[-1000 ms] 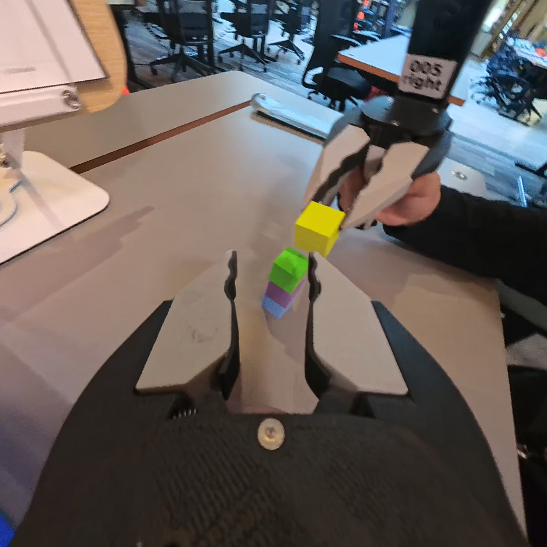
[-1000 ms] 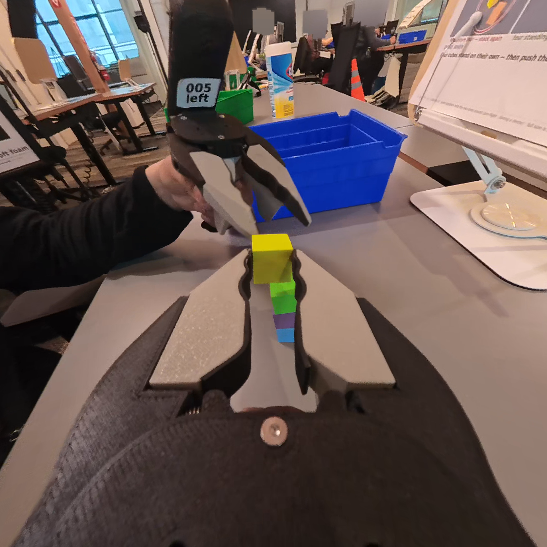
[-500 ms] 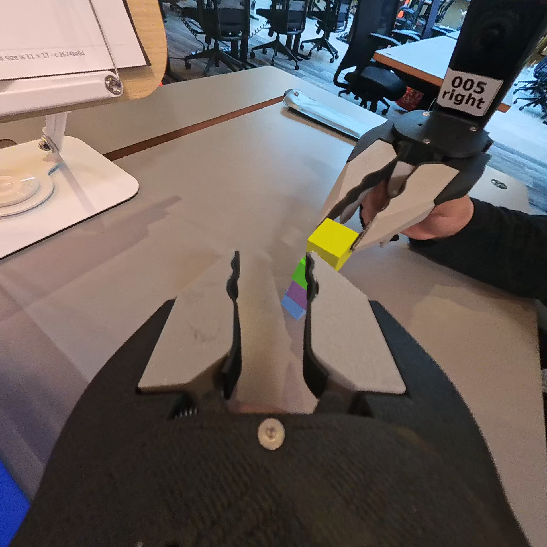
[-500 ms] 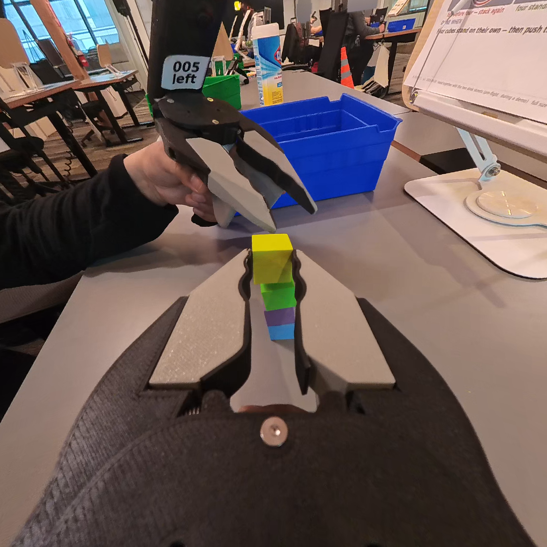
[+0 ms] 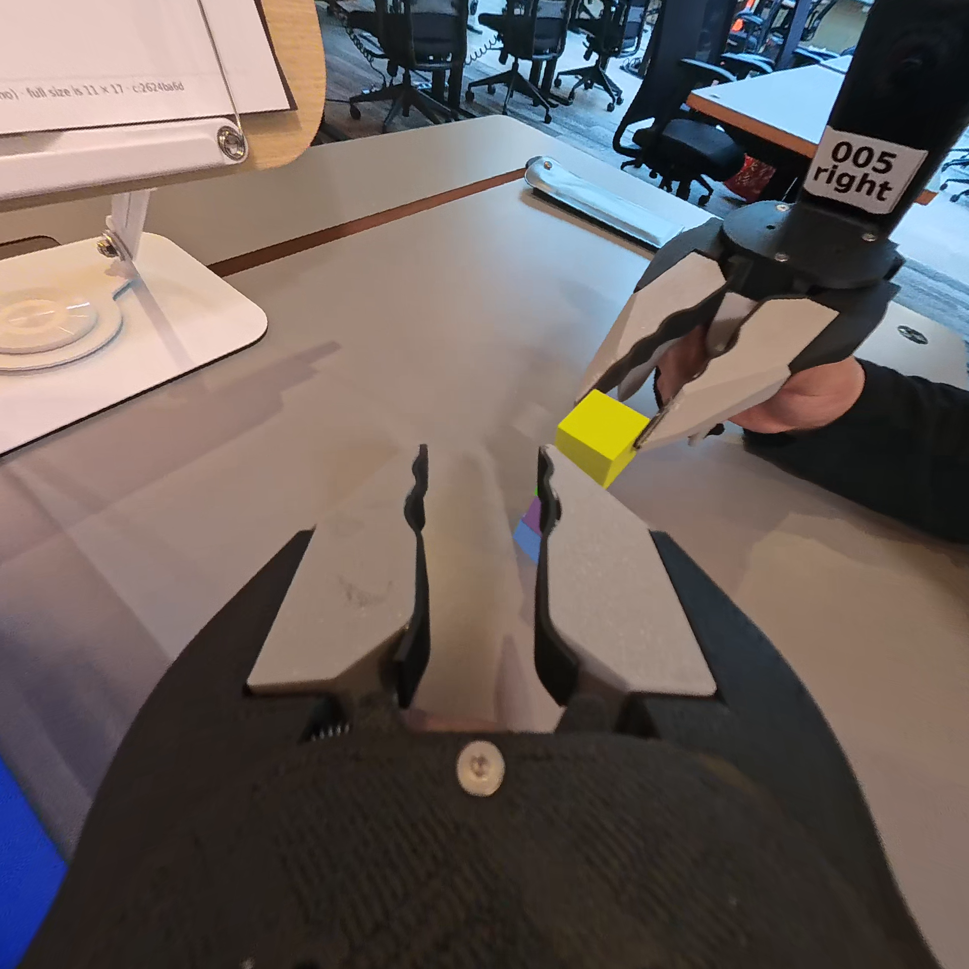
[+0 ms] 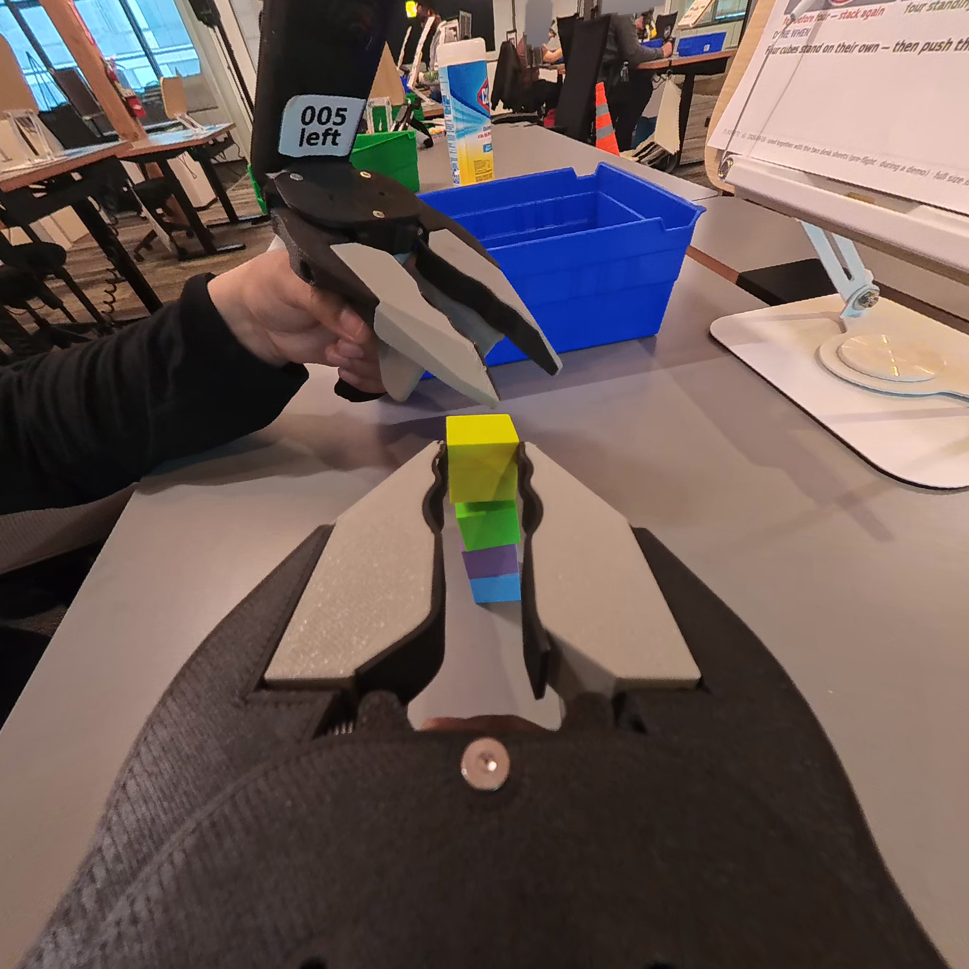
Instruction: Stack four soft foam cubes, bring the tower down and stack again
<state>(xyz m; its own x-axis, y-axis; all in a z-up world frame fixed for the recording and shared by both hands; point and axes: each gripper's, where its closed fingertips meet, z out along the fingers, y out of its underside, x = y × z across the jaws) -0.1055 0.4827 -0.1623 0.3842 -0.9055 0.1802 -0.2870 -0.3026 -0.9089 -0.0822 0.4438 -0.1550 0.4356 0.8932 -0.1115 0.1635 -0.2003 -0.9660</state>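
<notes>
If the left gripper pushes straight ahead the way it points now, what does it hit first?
Probably nothing: ahead of the left gripper lies bare table. The cube tower sits just off its right finger; depth is unclear.

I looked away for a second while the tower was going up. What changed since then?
The right gripper lowered the yellow cube onto the green cube, still clamping it. The left gripper backed away, open and empty. Purple and blue cubes stayed put.

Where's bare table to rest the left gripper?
Bare table lies between the cube tower and the white stand base, and left of the tower. Crowded: at the tower, where the right gripper holds the yellow cube, the left gripper close behind.
</notes>
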